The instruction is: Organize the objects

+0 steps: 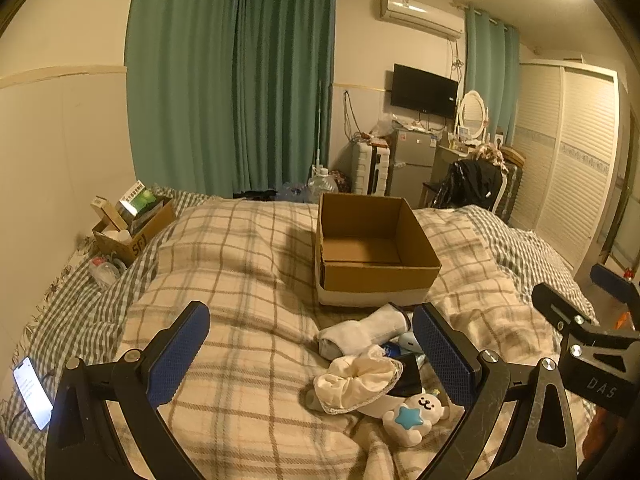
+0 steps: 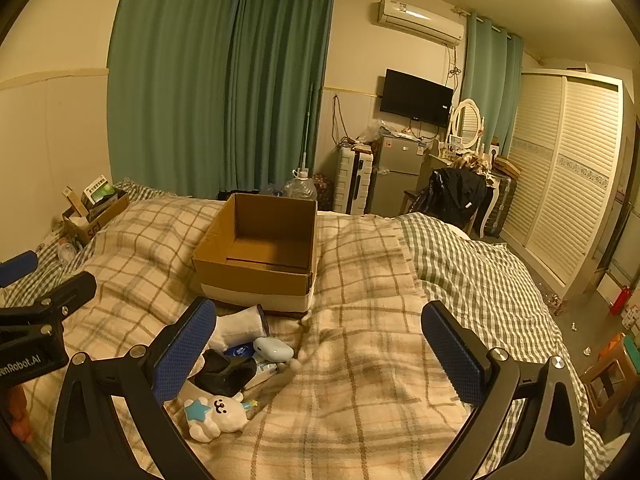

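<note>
An open, empty cardboard box (image 1: 372, 248) (image 2: 260, 252) stands on the plaid blanket (image 1: 240, 280) (image 2: 360, 360). In front of it lies a small pile: a white rolled sock (image 1: 356, 334) (image 2: 240, 322), a cream scrunchie (image 1: 356, 380), a white bear toy with a blue star (image 1: 416, 414) (image 2: 216, 414), a black item (image 2: 226, 372) and a pale blue case (image 2: 274, 350). My left gripper (image 1: 312, 356) is open and empty, hovering just before the pile. My right gripper (image 2: 320, 354) is open and empty, with the pile by its left finger.
A phone (image 1: 34, 392) lies lit at the bed's left edge. A small carton of boxes (image 1: 132, 220) sits at the far left by the wall. Beyond the bed are a fridge (image 2: 394, 176), a chair with a black jacket (image 2: 456, 192) and a white wardrobe (image 2: 568, 176).
</note>
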{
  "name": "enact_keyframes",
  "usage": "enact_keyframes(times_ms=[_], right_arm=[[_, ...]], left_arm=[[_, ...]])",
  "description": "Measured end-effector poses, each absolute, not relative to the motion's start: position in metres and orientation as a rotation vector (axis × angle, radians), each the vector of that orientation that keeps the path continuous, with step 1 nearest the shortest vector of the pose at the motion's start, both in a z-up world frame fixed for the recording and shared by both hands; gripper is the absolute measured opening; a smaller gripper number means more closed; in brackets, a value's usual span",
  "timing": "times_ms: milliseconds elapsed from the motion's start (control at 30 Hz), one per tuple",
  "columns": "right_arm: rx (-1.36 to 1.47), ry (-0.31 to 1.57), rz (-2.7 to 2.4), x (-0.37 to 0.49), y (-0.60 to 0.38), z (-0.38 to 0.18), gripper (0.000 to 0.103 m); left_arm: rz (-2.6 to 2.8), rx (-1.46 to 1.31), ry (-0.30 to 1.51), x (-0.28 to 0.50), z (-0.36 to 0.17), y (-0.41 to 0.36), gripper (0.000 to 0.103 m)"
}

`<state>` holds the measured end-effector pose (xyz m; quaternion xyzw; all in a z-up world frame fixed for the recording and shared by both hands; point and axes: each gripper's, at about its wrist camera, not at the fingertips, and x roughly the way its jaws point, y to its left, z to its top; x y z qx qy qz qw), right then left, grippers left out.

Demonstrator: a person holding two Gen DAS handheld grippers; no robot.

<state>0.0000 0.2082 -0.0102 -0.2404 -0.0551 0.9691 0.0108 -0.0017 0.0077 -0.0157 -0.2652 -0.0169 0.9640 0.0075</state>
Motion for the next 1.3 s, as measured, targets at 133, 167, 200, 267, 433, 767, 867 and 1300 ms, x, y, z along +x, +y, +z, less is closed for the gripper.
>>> enact_keyframes(times_ms=[133, 167, 200, 267, 433, 767, 867, 1300], right_arm=[[-0.775, -0.179, 3.005, -0.005, 0.211, -0.015, 0.103], [-0.785, -0.176, 3.000, -0.007, 0.213, -0.017, 0.103], [-0.796, -0.173, 2.995, -0.009, 0.215, -0.020, 0.103], [-0.826, -0.168, 2.984, -0.013, 0.218, -0.026, 0.103], [-0.902, -0.158, 2.971, -0.026, 0.223, -0.043, 0.103], [-1.066, -0.125, 2.962, -0.055, 0.224, -0.080, 0.103], [-1.092, -0.130, 2.959, -0.058, 0.222, -0.086, 0.103], [-1.177, -0.216, 3.039, -0.042, 0.185, -0.083, 0.102]], left_arm=[[3.000, -0.897, -0.016, -0.008, -0.029, 0.013, 0.103], [2.994, -0.918, -0.003, -0.010, -0.035, 0.016, 0.103], [2.986, -0.941, 0.010, -0.012, -0.041, 0.018, 0.103], [2.957, -1.001, 0.038, -0.019, -0.055, 0.025, 0.103], [2.872, -1.163, 0.102, -0.036, -0.095, 0.043, 0.103], [2.776, -1.302, 0.004, -0.077, -0.135, 0.041, 0.077], [2.711, -1.332, -0.061, -0.082, -0.142, 0.037, 0.037], [2.766, -1.152, -0.076, -0.050, -0.096, 0.014, 0.002]])
